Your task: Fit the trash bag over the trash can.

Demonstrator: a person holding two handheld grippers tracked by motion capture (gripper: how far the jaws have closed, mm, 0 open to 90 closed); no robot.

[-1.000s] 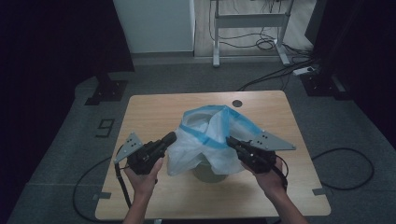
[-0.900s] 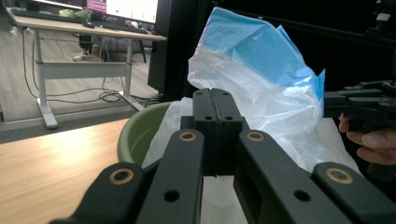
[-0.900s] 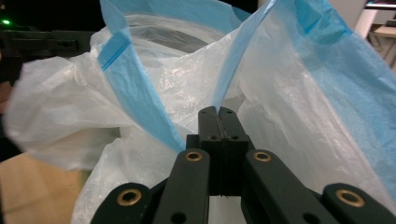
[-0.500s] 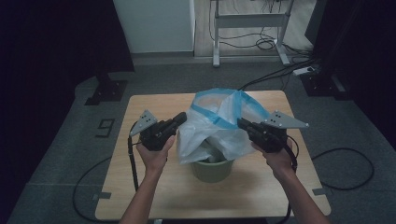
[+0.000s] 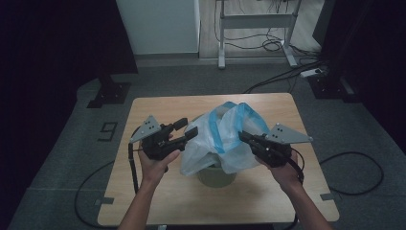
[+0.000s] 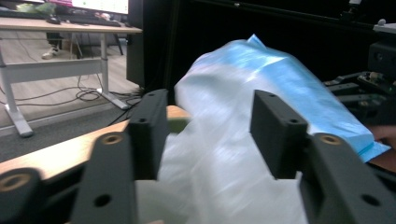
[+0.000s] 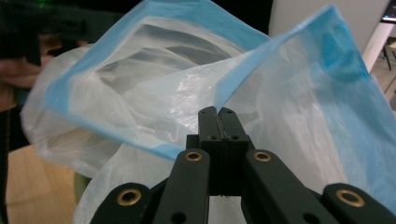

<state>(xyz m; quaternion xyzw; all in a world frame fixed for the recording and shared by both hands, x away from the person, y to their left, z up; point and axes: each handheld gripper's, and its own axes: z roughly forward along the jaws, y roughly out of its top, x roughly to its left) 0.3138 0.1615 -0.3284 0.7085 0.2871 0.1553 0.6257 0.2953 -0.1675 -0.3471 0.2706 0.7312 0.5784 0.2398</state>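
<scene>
A white plastic bag with a blue rim hangs over a green bin on the wooden table. My right gripper is shut on the bag's blue rim, with the jaws pinched together at the fold. My left gripper is just left of the bag and its jaws have just been opening. In the left gripper view the bag shows in the gap between the spread fingers, and neither pad presses on it.
The bin stands near the table's middle, toward the front edge. A white desk frame and cables lie on the floor behind the table. A black stand base sits at the back left.
The left gripper's jaws have opened and let go of the bag's rim. The bag's left side has sagged over the bin. The right gripper keeps its hold.
</scene>
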